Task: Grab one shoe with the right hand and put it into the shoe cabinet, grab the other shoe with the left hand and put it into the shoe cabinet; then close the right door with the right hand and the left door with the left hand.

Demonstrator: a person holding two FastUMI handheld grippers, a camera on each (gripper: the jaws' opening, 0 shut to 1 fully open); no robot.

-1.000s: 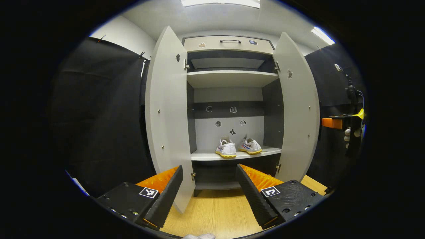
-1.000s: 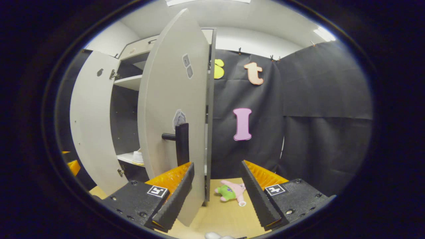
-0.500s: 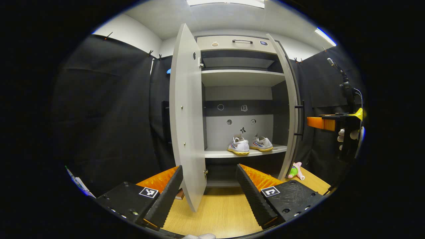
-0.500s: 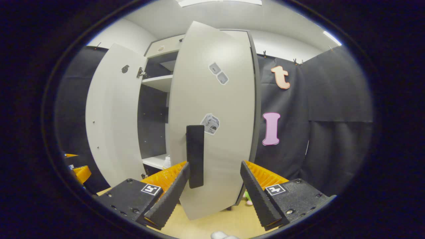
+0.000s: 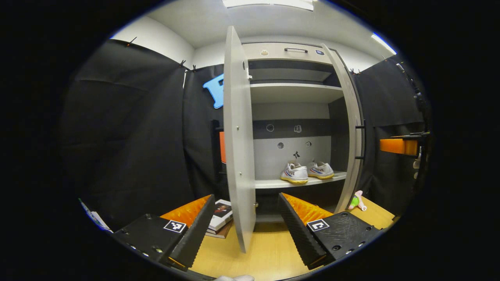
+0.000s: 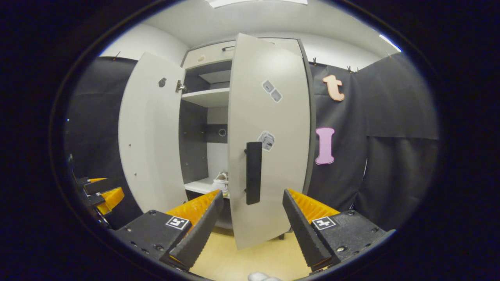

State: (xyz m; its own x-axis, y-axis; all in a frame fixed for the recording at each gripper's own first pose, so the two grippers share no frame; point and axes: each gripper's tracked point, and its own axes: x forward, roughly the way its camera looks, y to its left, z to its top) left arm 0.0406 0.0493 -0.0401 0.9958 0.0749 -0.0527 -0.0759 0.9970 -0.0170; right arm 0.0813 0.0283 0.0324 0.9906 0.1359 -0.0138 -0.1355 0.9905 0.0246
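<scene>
We see both shoes [image 5: 306, 172] side by side on the lower shelf [image 5: 300, 181] inside the shoe cabinet [image 5: 291, 52], toes turned away from each other a bit, soles flat on the shelf. In the right gripper view just one shoe [image 6: 222, 180] peeks out past the right door [image 6: 269, 136]. That door stands partly swung in, its dark handle [image 6: 253, 172] upright and facing us, w/ a couple of stickers above it. In the left gripper view the left door [image 5: 238, 136] stands edge-on to us, approx. halfway open; the right door [image 5: 351, 128] shows as a thin edge at the far side.

Our left tongs [image 5: 246, 228] are spread wide, nothing between the fingers, the left door's lower edge in the gap btwn them but not touched. Our right tongs [image 6: 252, 228] are likewise wide apart and hold nothing, the right door's bottom corner in the gap.

A stack of books [image 5: 220, 218] lies on the wooden floor [image 5: 269, 253] left of the cabinet; a small plush toy [image 5: 357, 200] lies on the floor to its right.
</scene>
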